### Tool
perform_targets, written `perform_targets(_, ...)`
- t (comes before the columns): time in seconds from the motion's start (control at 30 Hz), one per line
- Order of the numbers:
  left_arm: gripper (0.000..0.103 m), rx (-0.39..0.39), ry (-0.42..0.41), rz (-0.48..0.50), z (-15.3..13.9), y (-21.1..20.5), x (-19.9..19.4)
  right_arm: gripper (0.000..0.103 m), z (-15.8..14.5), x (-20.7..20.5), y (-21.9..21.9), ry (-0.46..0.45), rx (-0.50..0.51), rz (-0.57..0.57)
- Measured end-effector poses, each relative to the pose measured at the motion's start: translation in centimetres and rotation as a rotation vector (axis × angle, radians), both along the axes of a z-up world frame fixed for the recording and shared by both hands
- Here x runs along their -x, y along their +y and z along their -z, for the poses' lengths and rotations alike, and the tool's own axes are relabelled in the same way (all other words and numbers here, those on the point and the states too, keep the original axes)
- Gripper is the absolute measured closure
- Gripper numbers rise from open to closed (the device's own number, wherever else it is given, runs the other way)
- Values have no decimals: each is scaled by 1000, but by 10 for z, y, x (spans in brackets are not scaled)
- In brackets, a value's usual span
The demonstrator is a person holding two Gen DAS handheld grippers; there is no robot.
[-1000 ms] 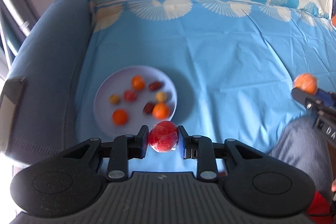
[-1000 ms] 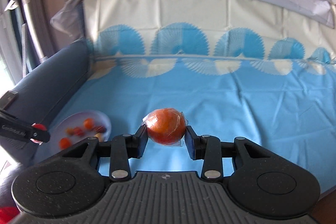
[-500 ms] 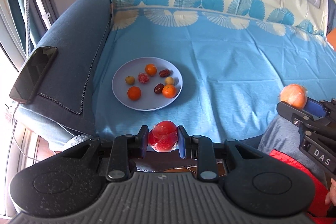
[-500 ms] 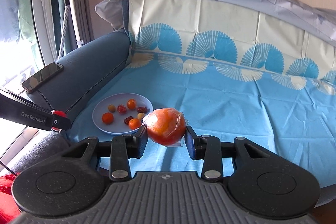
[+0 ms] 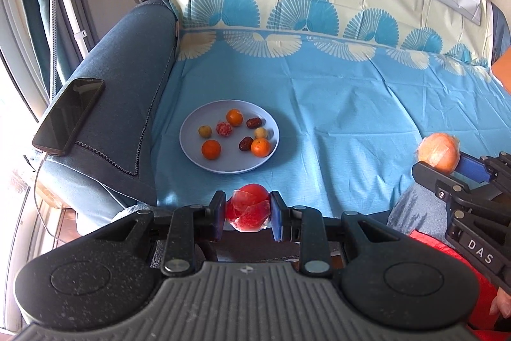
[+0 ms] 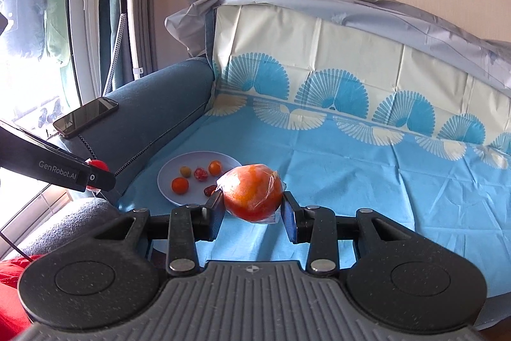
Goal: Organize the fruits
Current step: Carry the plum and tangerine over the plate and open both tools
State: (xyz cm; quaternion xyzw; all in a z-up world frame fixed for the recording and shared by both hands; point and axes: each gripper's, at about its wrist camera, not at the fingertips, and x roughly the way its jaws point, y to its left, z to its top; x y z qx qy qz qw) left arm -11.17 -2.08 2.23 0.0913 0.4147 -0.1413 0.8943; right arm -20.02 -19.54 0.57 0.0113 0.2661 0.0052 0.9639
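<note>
Both grippers have pulled back and up from the sofa since a second ago, so the plate now sits farther ahead and more of the room shows; each grip is unchanged. Left wrist view: left gripper [image 5: 246, 214] closed on a red fruit [image 5: 247, 206] wrapped in clear film, pads touching both its sides, fruit held off the cloth. Ahead and slightly left, a pale plate [image 5: 191, 149] rests on the blue cloth [image 5: 335, 117], carrying three small oranges, two dark dates, two small yellowish fruits and one red bumpy fruit, all apart from one another. Far left, a black phone [image 5: 68, 115] lies on the sofa armrest [image 5: 127, 59]. To the right, the right gripper [image 5: 447, 162] shows from the side with an orange [image 5: 437, 151] in film between its fingers. Right wrist view: right gripper [image 6: 252, 211] closed about halfway on the wrapped orange [image 6: 252, 192], pads pressing both sides. Plate [image 6: 166, 181] sits ahead-left, partly hidden behind the orange; several small fruits visible on it. Left gripper [image 6: 94, 176] enters from the left edge, the red fruit [image 6: 97, 165] peeking beyond its finger. Phone [image 6: 86, 116] on the armrest [image 6: 153, 114], far left; a white stand [image 6: 127, 5] behind it.
</note>
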Motion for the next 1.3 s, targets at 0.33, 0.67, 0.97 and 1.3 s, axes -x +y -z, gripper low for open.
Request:
perform_targets(0.33,71,1,25,-1,6,3,-10,63,4,-7,6,22,15,-11)
perform_targets(0.67,71,1,83,-20,22,8,-33,63,16,-28,10,85,28,-44)
perform_targets(0.97,71,-1,125,-57,33,16,-78,63,32,-68,18,159,31,-73)
perform_targets(1.3,71,-33,136,-92,47,6,-159,63,61,-148,27,235,-14,-123)
